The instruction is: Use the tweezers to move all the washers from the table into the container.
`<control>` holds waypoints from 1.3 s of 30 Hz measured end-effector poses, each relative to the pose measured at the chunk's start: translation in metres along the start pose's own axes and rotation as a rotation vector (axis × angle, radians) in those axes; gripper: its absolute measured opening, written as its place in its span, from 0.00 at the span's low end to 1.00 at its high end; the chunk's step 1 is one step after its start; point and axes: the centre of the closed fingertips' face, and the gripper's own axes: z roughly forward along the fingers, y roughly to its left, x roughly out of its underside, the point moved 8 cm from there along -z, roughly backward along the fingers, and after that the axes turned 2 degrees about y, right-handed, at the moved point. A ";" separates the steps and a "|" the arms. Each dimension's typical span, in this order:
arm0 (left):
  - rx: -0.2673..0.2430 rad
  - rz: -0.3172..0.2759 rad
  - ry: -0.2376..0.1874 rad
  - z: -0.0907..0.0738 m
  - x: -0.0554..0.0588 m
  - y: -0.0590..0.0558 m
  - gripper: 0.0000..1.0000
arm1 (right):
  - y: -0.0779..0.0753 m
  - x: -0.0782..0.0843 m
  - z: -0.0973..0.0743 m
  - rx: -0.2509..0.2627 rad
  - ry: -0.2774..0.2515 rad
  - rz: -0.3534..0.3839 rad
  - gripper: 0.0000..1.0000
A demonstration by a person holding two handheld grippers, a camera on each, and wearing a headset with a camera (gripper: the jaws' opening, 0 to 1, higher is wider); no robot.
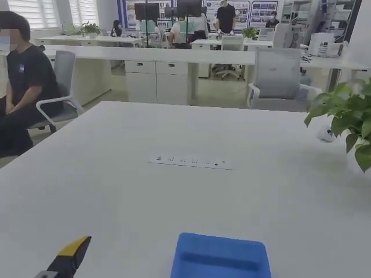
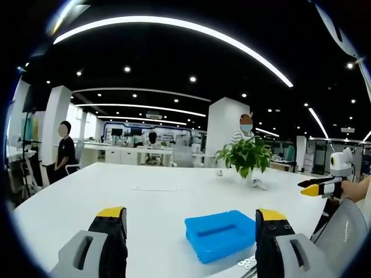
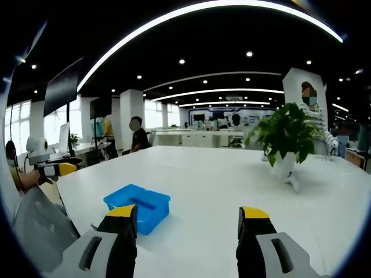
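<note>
**Both grippers spread open at the table's near side, washers lying beside the blue container**

The left gripper (image 2: 191,213) hangs at the near side of the broad white table (image 1: 116,191). Its two black, yellow-tipped jaws stand wide apart with nothing between them. In the head view one of its yellow tips pokes in at the bottom left. The right gripper (image 3: 188,212) is spread just as wide and also holds nothing. Each gripper shows at the edge of the other's view, raised off to the side.

The small silver metal washers (image 2: 248,263) lie in a loose cluster on the table. In the left gripper view they sit just beside the near right corner of the blue rectangular plastic container (image 2: 220,231), between it and that gripper's right-hand jaw. The container rests flat on the table close to the near edge, to the right of the left gripper and to the left of the right one. Its top is open over a shallow recess, and I cannot tell whether anything lies inside.

Farther out, a narrow white power strip (image 1: 191,161) sits flush in the middle of the tabletop. A leafy green potted plant (image 3: 287,136) in a white pot stands toward the table's far right, with a small white object (image 1: 326,134) on the table near it.

Beyond the table, a seated person in a dark shirt (image 1: 23,87) occupies a grey office chair at the left. A standing person (image 2: 246,130) is behind the plant. Rows of white desks (image 1: 156,69), more people and ceiling lights fill the office behind.
</note>
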 end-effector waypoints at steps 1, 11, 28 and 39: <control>-0.001 0.000 0.002 0.000 0.000 0.000 0.94 | 0.000 0.000 0.000 0.000 0.001 -0.001 0.69; 0.010 -0.019 0.015 0.001 0.001 0.000 0.93 | 0.002 0.000 0.001 0.006 0.020 -0.018 0.69; 0.114 -0.018 0.271 -0.007 0.032 -0.003 0.73 | 0.008 -0.007 0.004 -0.008 0.151 -0.024 0.75; 0.388 -0.014 0.416 0.001 0.030 -0.010 0.30 | 0.049 -0.003 0.029 -0.275 0.326 -0.208 0.33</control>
